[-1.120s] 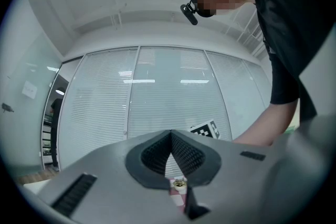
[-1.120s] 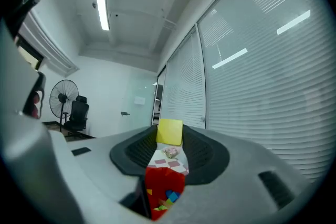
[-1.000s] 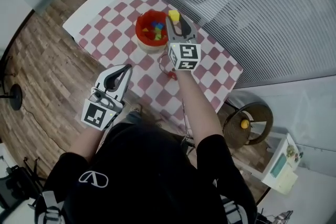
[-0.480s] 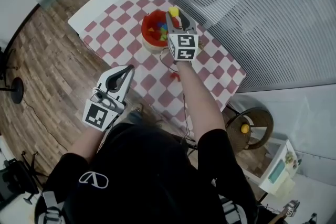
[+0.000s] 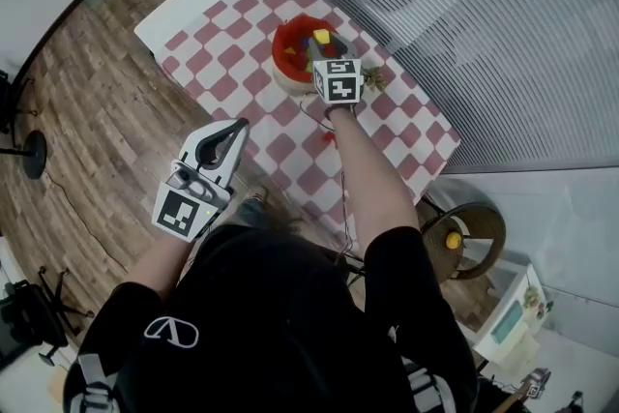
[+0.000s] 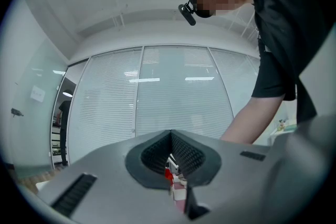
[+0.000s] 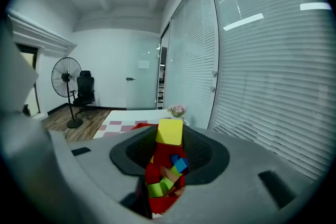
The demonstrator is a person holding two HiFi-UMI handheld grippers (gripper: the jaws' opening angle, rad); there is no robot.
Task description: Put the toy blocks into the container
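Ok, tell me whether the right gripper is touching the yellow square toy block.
Touching. The right gripper view shows the yellow square toy block pinched between the jaws of the right gripper, no gap either side.

Wood floor (image 5: pixel 87 111), blind-covered glass wall (image 5: pixel 484 14)

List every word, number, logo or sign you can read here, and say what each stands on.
No words or numbers are readable.
Right marker cube: black-and-white square code, no letters.
Left marker cube: same kind of code, no letters.
Shirt logo: white outline emblem, no words.
Notice on the far wall: too small to read.
Sheet on the left wall: too small to read.
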